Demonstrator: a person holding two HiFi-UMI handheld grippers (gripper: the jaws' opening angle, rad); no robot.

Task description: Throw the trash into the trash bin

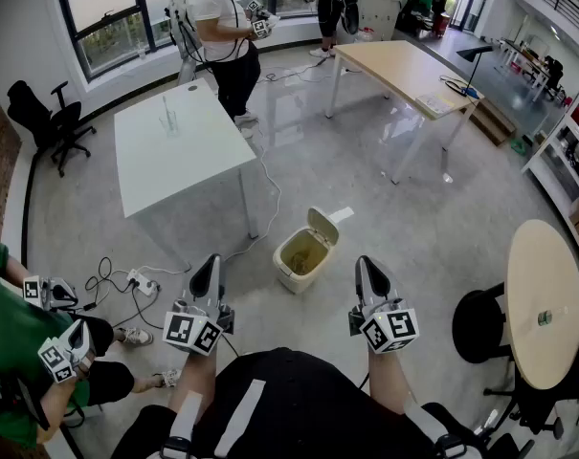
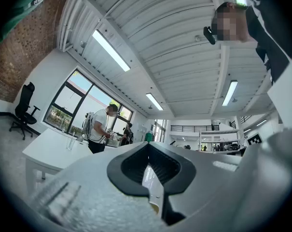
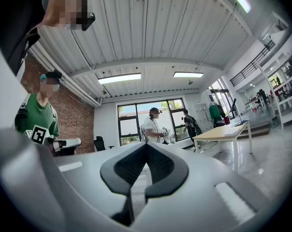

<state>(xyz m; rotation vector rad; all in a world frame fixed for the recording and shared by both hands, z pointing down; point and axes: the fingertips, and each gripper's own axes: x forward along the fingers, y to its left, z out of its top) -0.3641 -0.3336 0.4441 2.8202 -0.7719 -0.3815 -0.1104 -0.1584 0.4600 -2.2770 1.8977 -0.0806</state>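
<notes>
Now, from the head view we see the trash bin (image 1: 291, 256) standing on the floor with its lid (image 1: 320, 224) flipped up. It sits just below the middle of the picture, between the tips of our two tools. The left gripper (image 1: 209, 260) is at about 7 o'clock and the right gripper (image 1: 365, 261) at about 5 o'clock. Both are aimed toward 12 o'clock, and neither touches the bin. A white tabletop (image 1: 179, 156) lies at 11 o'clock, carrying a glass (image 1: 167, 118).

From the left gripper view we find its fingers pressed together at the tips, holding nothing. A person in a white shirt (image 2: 98, 128) stands beyond at 9 o'clock.

From the right gripper view the fingers are likewise closed and empty, with a person in green (image 3: 37, 120) at 9 o'clock and a wooden tabletop (image 3: 223, 132) at 3 o'clock.
</notes>
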